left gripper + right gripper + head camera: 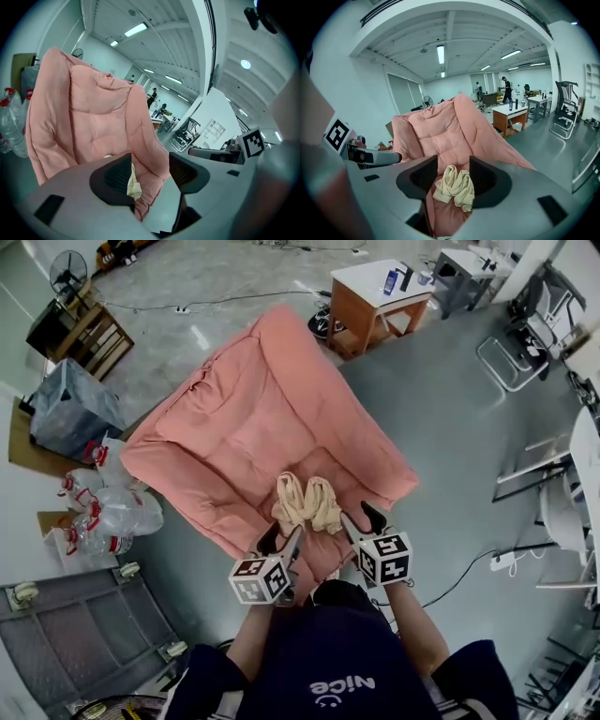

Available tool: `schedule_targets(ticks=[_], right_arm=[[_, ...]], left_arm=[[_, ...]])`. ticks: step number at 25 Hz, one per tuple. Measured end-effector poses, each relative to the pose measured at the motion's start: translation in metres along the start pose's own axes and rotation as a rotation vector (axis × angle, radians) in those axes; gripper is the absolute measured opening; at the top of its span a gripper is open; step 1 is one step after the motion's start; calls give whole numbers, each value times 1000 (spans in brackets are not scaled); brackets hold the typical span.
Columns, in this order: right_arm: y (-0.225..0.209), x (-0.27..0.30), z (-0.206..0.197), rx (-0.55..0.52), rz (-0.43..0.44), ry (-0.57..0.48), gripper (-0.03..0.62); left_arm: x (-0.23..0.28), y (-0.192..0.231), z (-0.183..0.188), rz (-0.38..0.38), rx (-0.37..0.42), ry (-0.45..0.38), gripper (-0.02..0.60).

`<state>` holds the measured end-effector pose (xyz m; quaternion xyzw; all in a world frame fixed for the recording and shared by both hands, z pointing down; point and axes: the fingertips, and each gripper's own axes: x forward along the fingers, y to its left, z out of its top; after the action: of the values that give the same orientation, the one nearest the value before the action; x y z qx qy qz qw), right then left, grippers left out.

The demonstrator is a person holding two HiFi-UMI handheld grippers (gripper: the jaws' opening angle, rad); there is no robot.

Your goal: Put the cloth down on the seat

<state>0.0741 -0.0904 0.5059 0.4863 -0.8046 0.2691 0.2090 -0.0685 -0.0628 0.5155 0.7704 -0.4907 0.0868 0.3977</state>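
The cream cloth (307,502) lies bunched in two folds on the front of the pink quilted seat (253,418), and neither of your claws has hold of it.

From your head view, the left claw (279,540) and right claw (361,521) sit either side of the cloth's near edge, close beside it. That view is too small to tell whether either tip touches the fabric. Only this view takes in the whole seat on the floor, with the water bottles (108,512) at its left and the wooden table (375,296) beyond it.

The right gripper view gives you the cloth (454,186) whole, framed in the gap of the right claw (453,169), whose jaws are spread with the cloth resting on the seat's surface (440,126) past them.

The left gripper view shows far less. The left claw (150,171) is spread too, and only a sliver of cloth (133,185) peeks out from behind one jaw, with the seat (89,117) rising behind.
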Motion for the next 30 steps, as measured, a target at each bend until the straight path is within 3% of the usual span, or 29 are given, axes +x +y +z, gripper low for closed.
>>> schedule_targets(ticks=[5,13,19,21,23,26,30], right_arm=[[11,-33,6,-22,22,-54,195],[19,-69,16,-47,15,-162,195],[31,-77,26,-73,48,-191,195],[35,-78,31,-95,50,-204,195],[37,-80,33,-114,49,-214,187],[39,-81,36,-120,40,-226,103],[46,-83,37,-120,57,-239,67]], left_arm=[[-20,-20,8,-22,44,-45,259],[-50,-55,37,-71,142,-222,253],[-60,-59,43,-54,206,-242,252],[-63,-59,42,-55,209,-248,222],[-66,-63,41,-60,215,-258,153],[-70,-67,43,-68,232,-273,94],[-76,-68,47,-79,248,-297,31]])
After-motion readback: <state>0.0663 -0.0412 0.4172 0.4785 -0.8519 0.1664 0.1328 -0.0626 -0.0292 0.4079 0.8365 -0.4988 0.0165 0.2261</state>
